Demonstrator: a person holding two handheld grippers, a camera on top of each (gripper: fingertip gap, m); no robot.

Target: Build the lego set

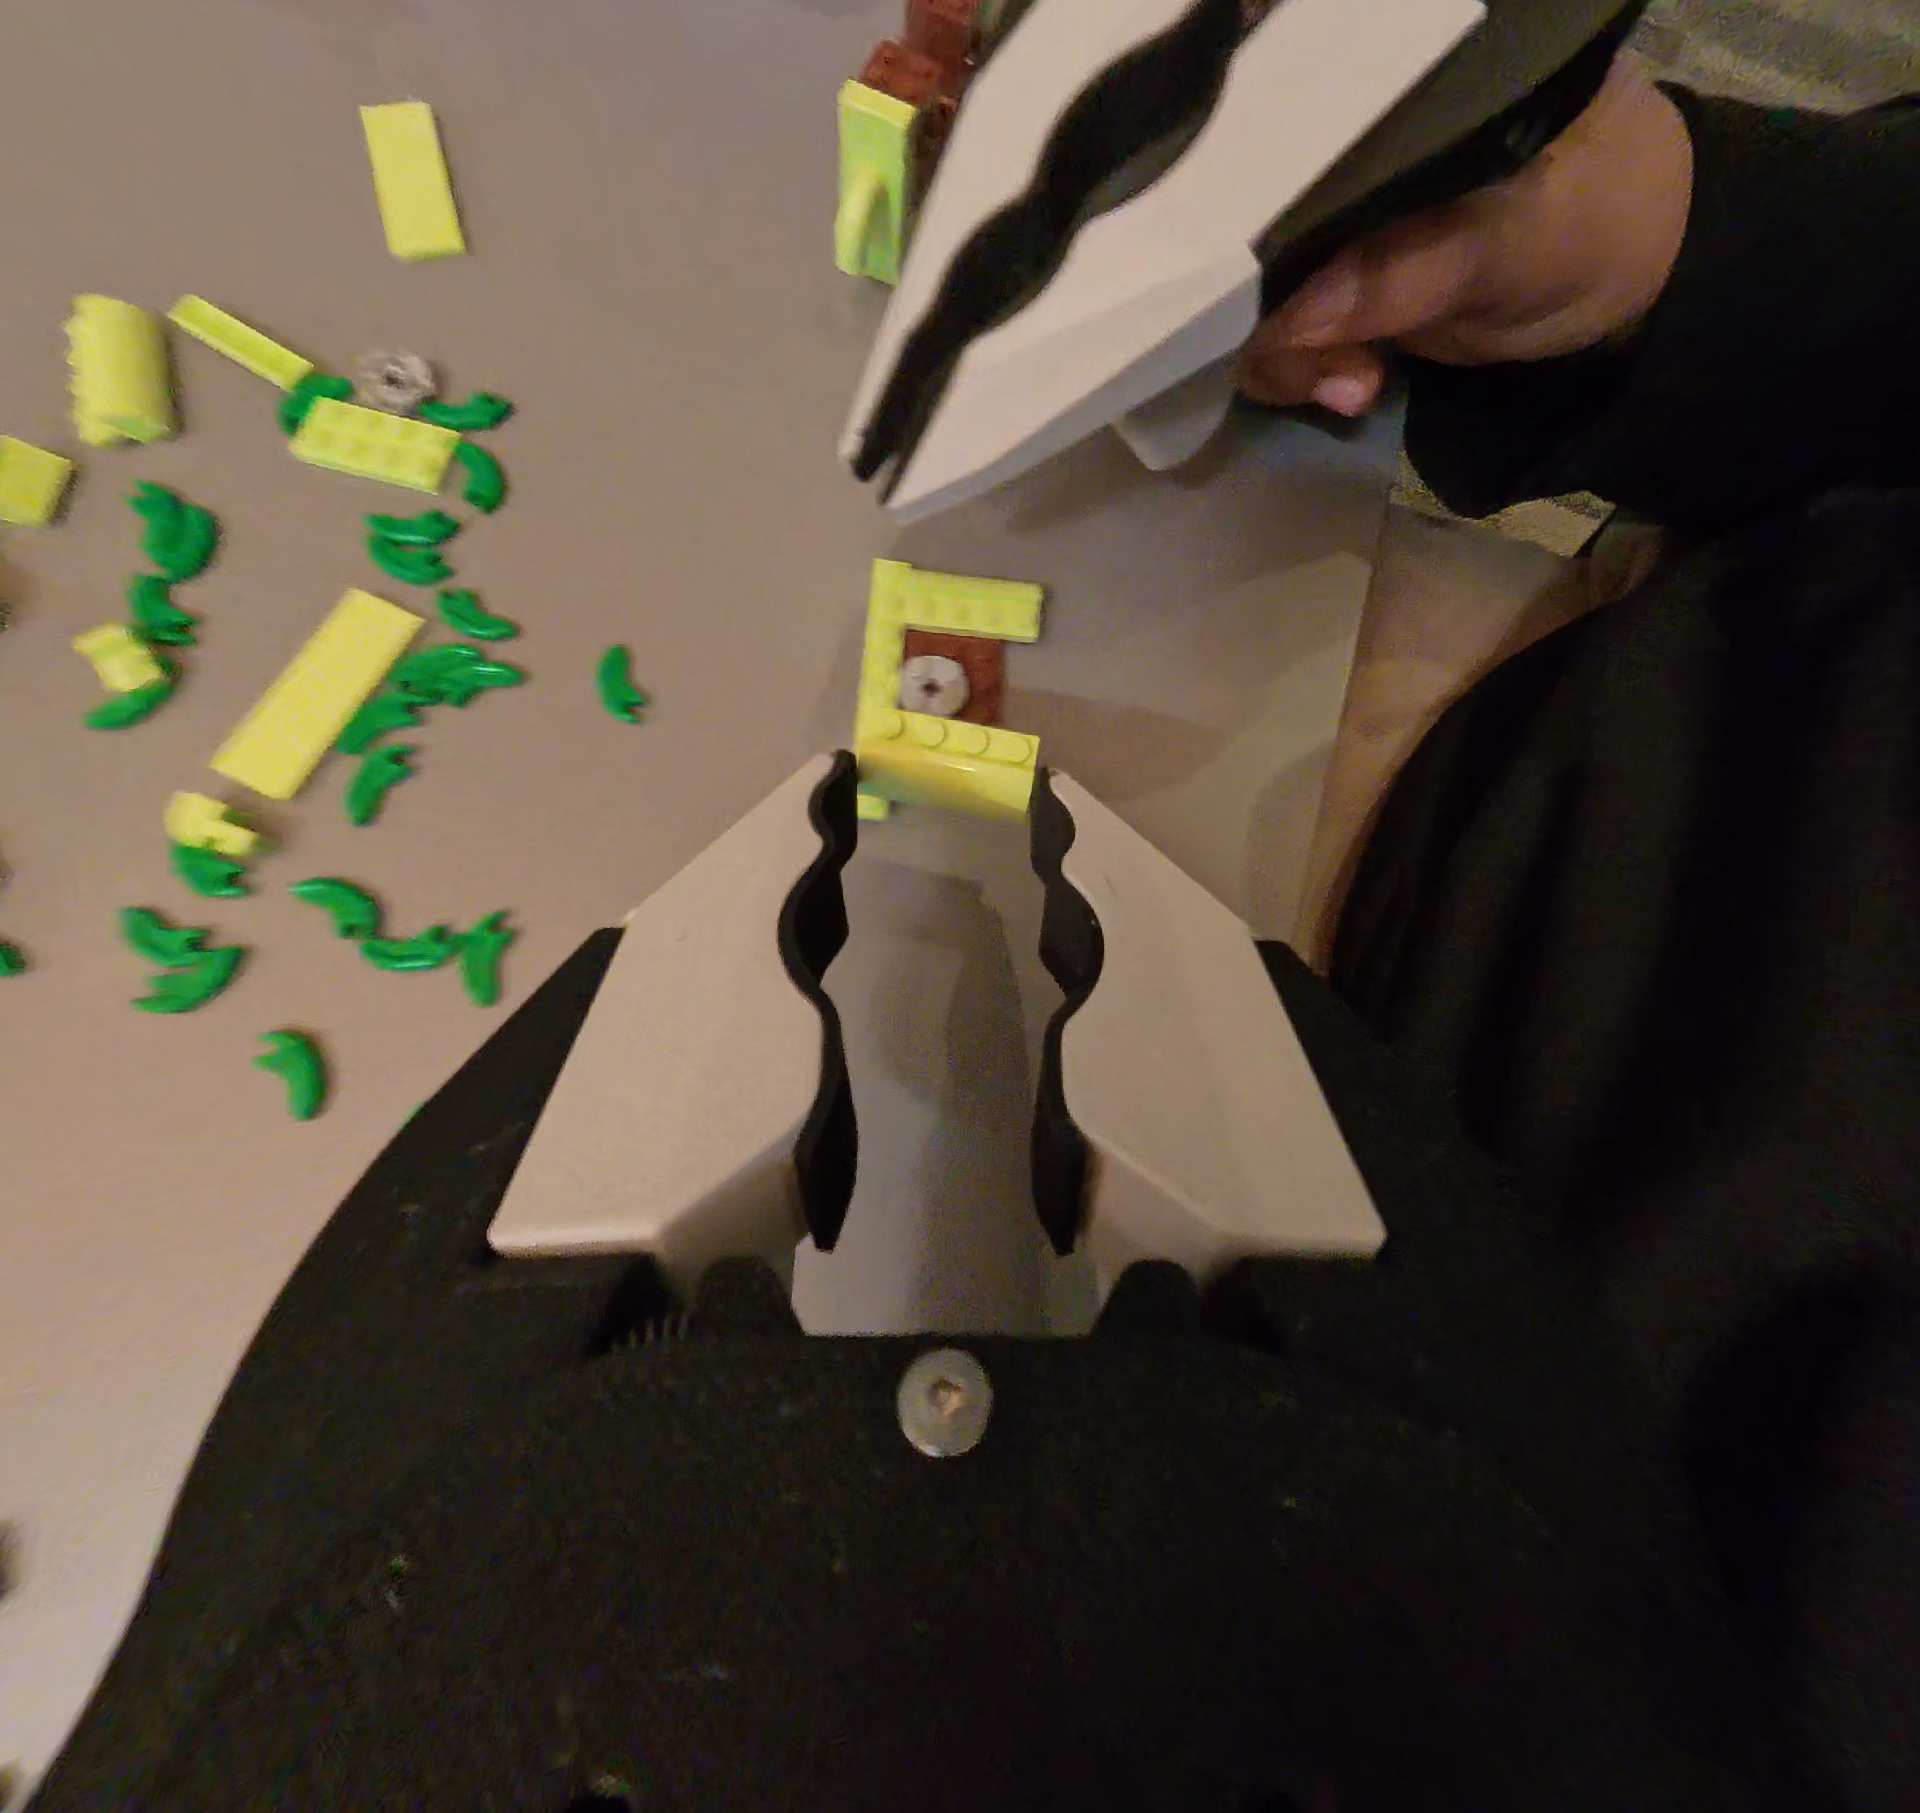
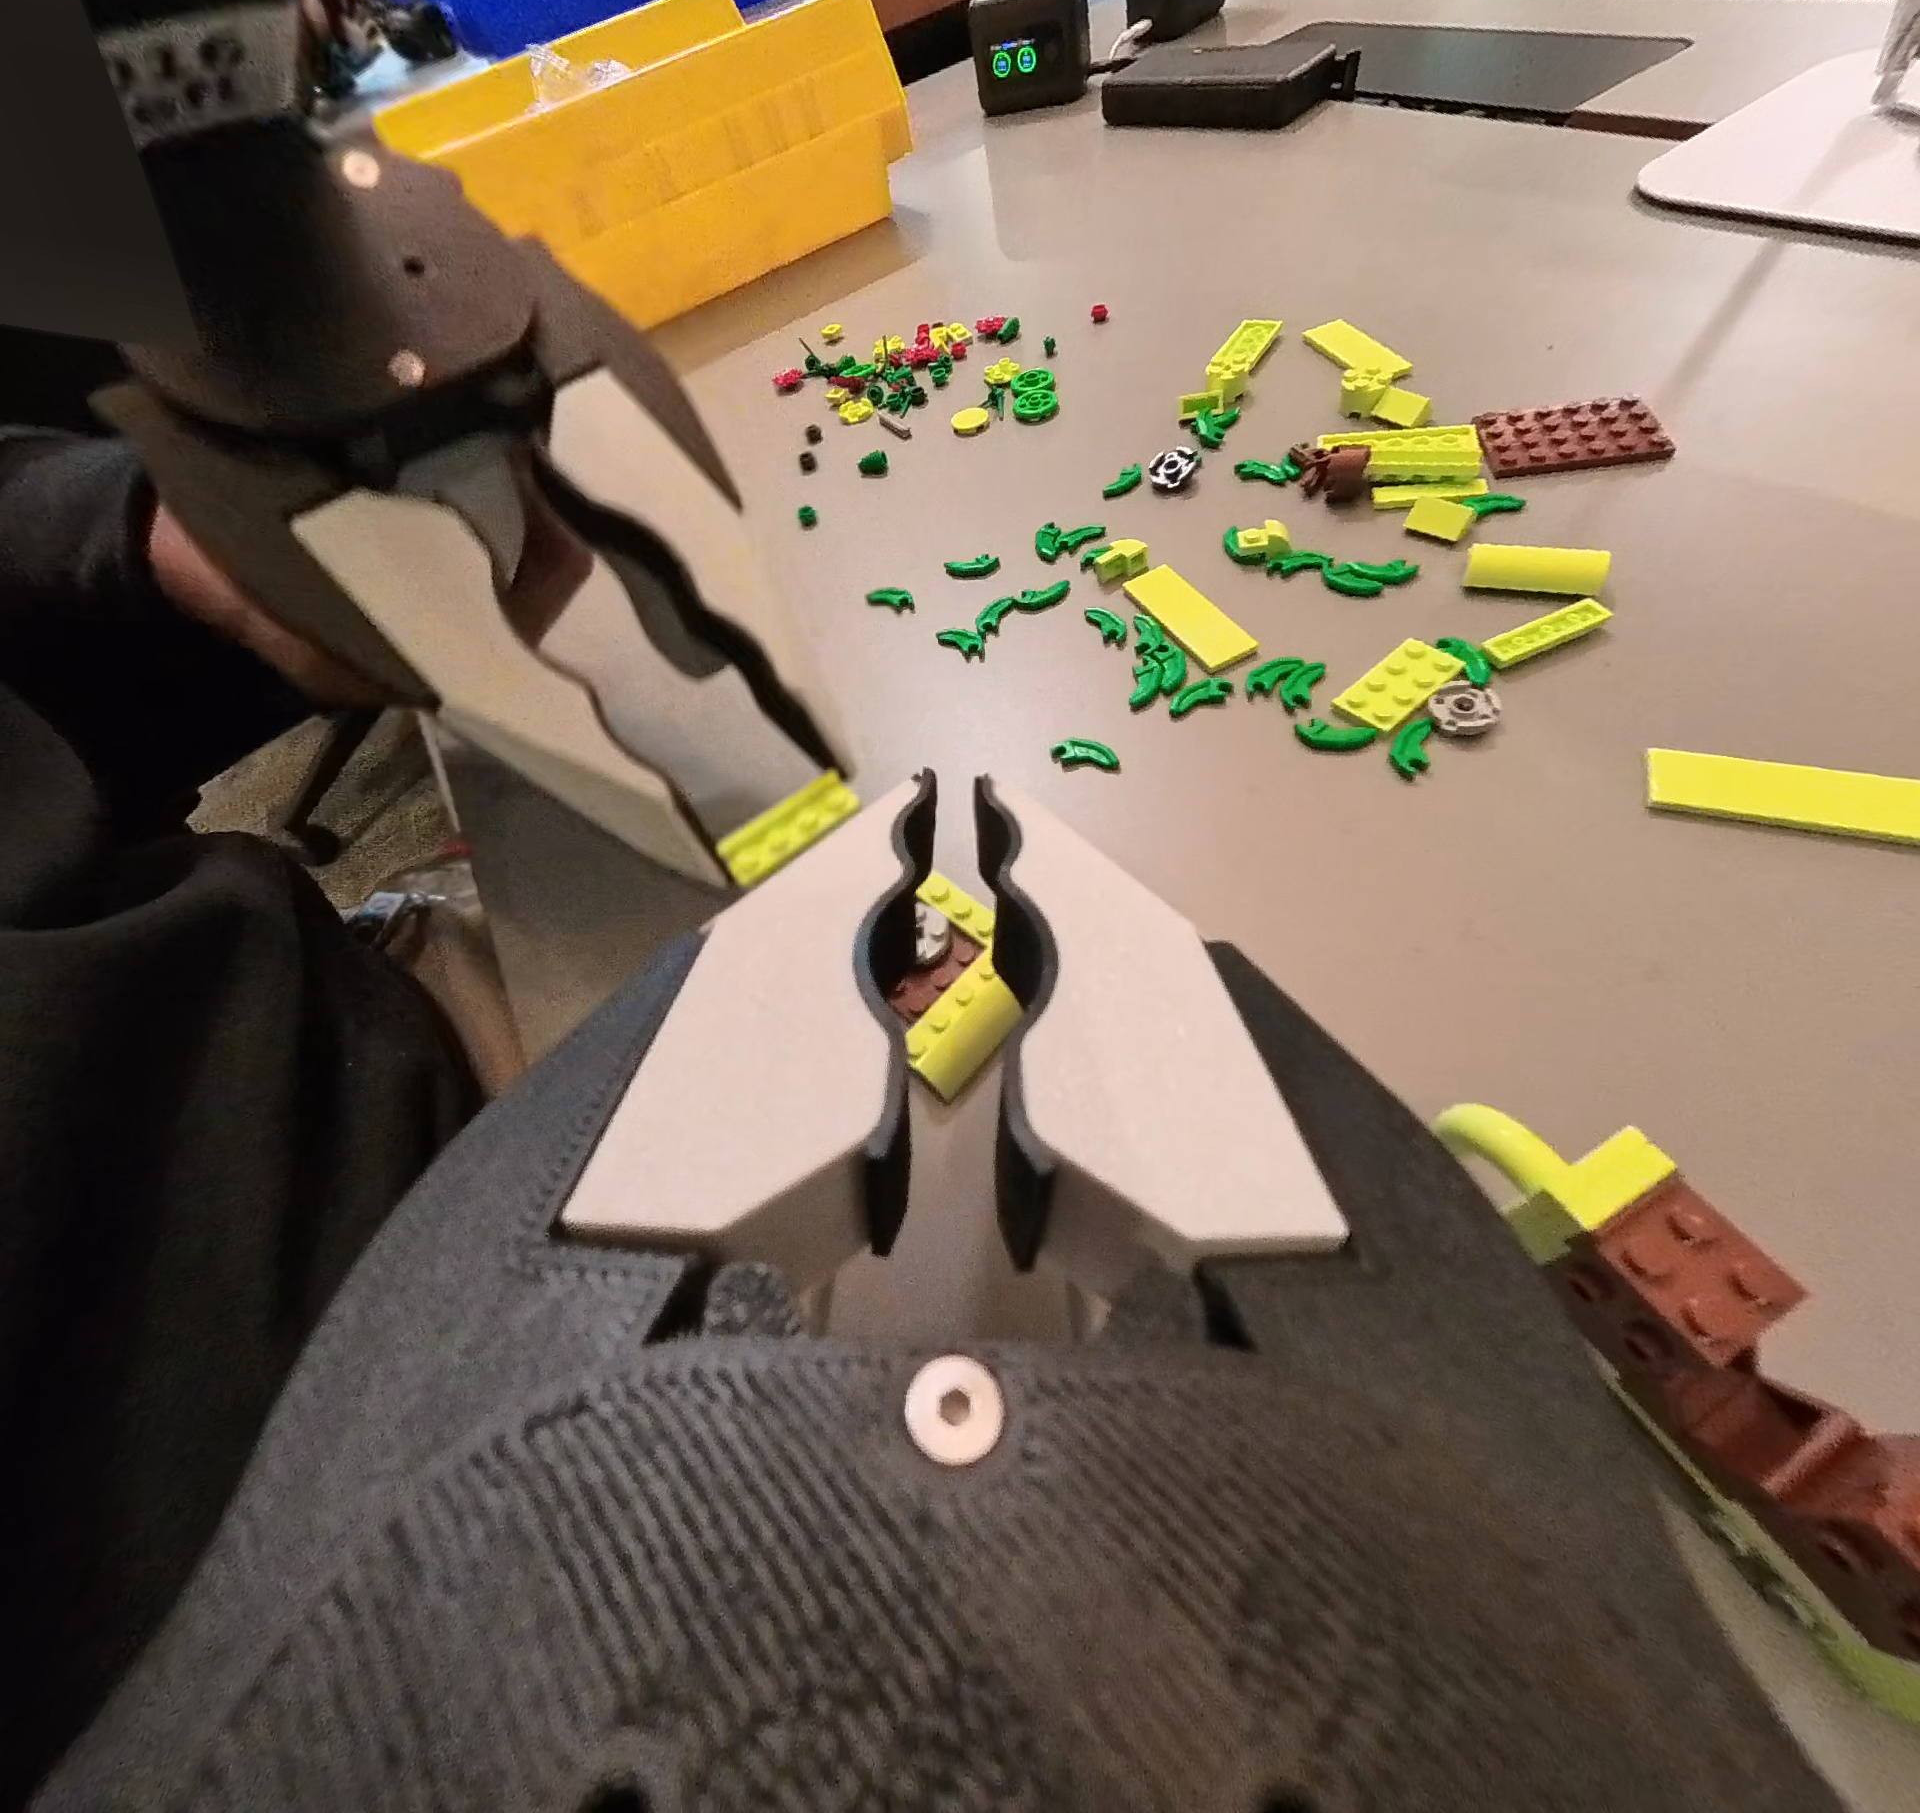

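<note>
My left gripper (image 1: 940,781) is shut on the near edge of a small lime build (image 1: 966,610). It is made of lime plates around a brown plate, with a grey round piece (image 1: 935,688) on top, held just above the table near its edge. My right gripper (image 2: 951,787) is shut and empty and hovers over this build. The build shows through the gap between the right gripper's fingers (image 2: 961,1036). In the left wrist view the right gripper (image 1: 873,475) points down just beyond the build. The left gripper (image 2: 784,823) comes in from the left in the right wrist view.
A brown-and-lime sub-build (image 2: 1662,1296) stands at the right, also visible in the left wrist view (image 1: 904,132). Green leaf pieces (image 2: 1153,662), lime plates (image 2: 1397,683) and a brown plate (image 2: 1574,438) lie scattered. Yellow bins (image 2: 675,163), black devices (image 2: 1216,85) and a white stand base (image 2: 1787,174) sit farther back. Across from one pair of fingers to the other is roughly 5 centimetres.
</note>
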